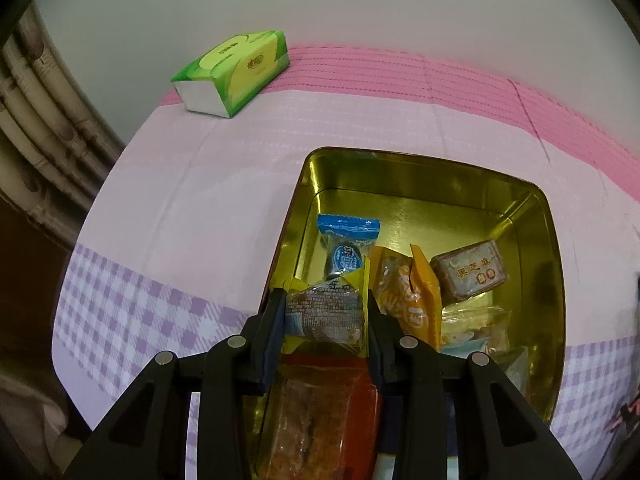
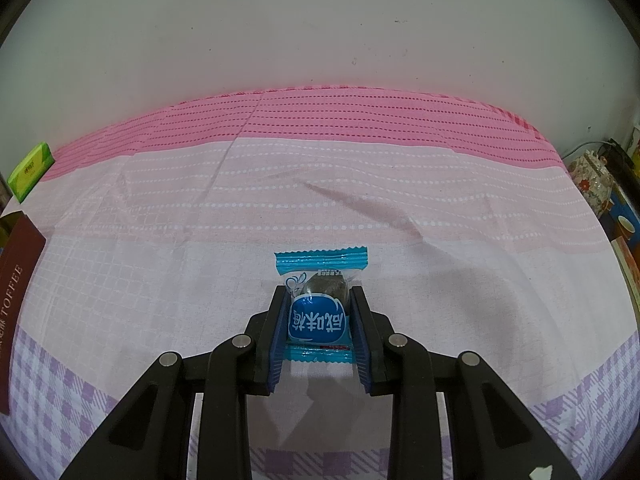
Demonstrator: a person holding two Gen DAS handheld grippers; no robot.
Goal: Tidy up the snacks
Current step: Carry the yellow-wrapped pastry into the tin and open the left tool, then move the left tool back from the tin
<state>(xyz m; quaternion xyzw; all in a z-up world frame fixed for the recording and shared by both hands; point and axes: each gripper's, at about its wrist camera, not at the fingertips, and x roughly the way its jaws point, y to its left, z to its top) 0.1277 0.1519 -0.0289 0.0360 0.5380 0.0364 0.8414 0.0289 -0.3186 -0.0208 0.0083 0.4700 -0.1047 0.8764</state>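
Over the gold tin [image 1: 520, 216], the left gripper [image 1: 326, 312] holds a small snack pack [image 1: 324, 314] between its two fingers. The fingers are closed partway and press on both sides of the pack. It looks light and crinkly, so a soft squeeze should be enough. Its long side runs across from one finger to the other.

The tin sits on the checked cloth [image 1: 180, 200], near the front edge of the table, and it already has snacks inside. A blue candy [image 1: 346, 248] lies near the tin's left wall. An orange bag [image 1: 408, 292] stands in the middle. A little brown box [image 1: 468, 270] leans by the right wall. A red pack [image 1: 320, 412] lies at the near end. A green tissue pack [image 1: 236, 72] rests far off at the back left corner of the table.

On the cloth, about the middle of the table, the right gripper [image 2: 319, 320] has its fingers on both sides of a blue candy wrapper [image 2: 319, 304]. They touch or nearly touch it, and I cannot tell if they squeeze it yet. The wrapper is shiny and may be slippery, with a round dark lump inside. The fat middle is the best place to grab, not the thin flat ends. Its long side points away from the gripper, toward the back edge. I think it goes in the tin next.
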